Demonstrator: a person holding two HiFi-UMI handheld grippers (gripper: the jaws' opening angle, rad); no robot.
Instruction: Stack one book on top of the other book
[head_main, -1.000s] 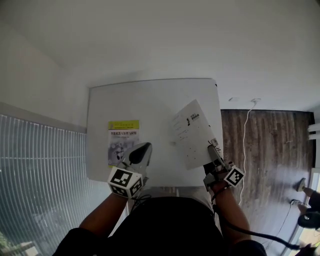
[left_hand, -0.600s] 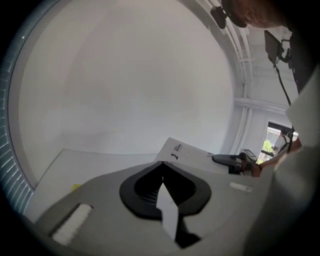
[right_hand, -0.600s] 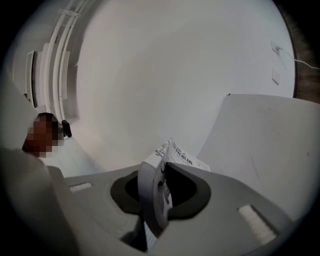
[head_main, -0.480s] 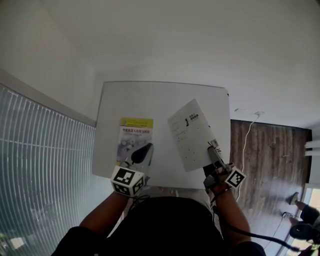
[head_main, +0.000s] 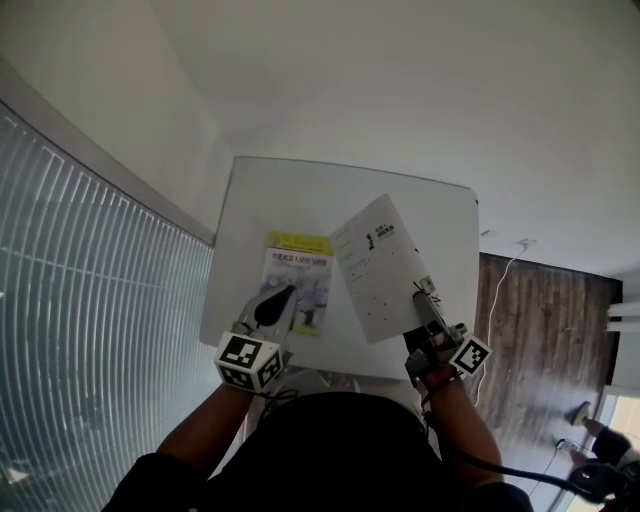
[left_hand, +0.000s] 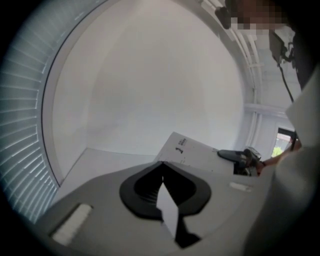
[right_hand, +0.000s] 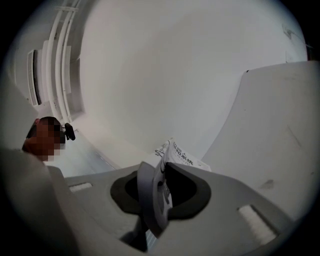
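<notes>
Right gripper (head_main: 424, 303), jaws nearly closed, clamps the near corner of the white book (head_main: 380, 265), held aslant above the white table (head_main: 300, 190); yellow-topped book (head_main: 297, 285) lies flat at its 9 o'clock; left gripper (head_main: 282, 297), apparently closed and empty, at that book's 7 o'clock

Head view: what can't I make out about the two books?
Near edge of the yellow book: covered by the left gripper.
Whether the white book clears the table: its own cover hides the gap.
Print on both covers: too small.
Left gripper view: the gripper's body hides the yellow book.
</notes>
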